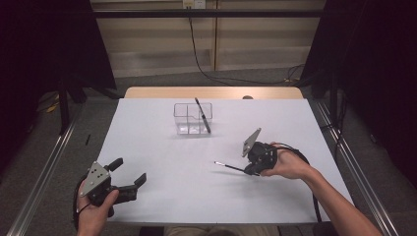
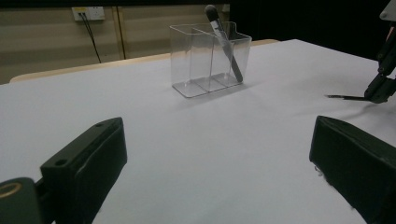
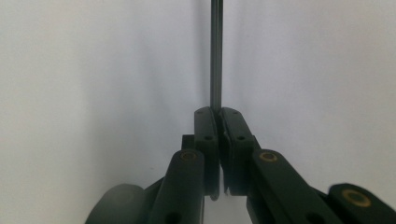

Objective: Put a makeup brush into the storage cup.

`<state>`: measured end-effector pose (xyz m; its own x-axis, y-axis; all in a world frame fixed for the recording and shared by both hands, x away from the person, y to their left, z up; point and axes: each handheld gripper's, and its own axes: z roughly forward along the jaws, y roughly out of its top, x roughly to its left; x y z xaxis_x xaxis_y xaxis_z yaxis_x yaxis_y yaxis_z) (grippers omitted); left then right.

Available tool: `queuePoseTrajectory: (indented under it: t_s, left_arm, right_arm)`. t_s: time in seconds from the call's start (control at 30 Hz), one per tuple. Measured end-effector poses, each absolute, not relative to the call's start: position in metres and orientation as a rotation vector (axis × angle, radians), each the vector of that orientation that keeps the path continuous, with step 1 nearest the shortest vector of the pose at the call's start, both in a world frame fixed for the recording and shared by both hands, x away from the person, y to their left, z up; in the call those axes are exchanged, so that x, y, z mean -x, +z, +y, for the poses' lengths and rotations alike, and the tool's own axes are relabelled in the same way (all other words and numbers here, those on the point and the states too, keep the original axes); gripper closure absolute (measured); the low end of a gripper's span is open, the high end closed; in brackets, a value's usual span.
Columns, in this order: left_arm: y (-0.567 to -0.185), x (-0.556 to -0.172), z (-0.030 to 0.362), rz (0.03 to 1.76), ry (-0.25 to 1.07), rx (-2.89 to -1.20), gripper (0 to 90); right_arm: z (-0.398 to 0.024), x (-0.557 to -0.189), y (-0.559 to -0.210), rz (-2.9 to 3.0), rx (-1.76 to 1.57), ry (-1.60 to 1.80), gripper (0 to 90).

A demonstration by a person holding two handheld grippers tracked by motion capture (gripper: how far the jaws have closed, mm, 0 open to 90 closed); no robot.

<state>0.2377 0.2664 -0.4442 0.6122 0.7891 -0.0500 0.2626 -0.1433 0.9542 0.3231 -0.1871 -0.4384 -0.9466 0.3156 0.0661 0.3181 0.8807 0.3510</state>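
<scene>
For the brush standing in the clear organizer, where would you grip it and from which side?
Grip the upper handle of the brush just under its head, coming from above. It leans in the right-hand compartment of the clear organizer, with only that end clear of the walls. The open left gripper is free; the right gripper is shut on a thin stick.

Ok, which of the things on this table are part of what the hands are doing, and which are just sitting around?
Part of the job:
- thin dark stick, clamped in the right gripper
- clear divided holder
- brush leaning in the holder
- left gripper, open, nothing between its jaws

Just around:
- white table
- wall cable
</scene>
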Motion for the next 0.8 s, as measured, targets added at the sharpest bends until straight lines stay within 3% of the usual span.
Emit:
queuePoseTrajectory:
  t_s: [0.8]
  left_arm:
    - [-0.445,-0.238,0.266,0.879,0.577,-1.695,4.1]
  right_arm:
    - [-0.205,-0.308,-0.437,-2.938,0.773,-1.094,86.3]
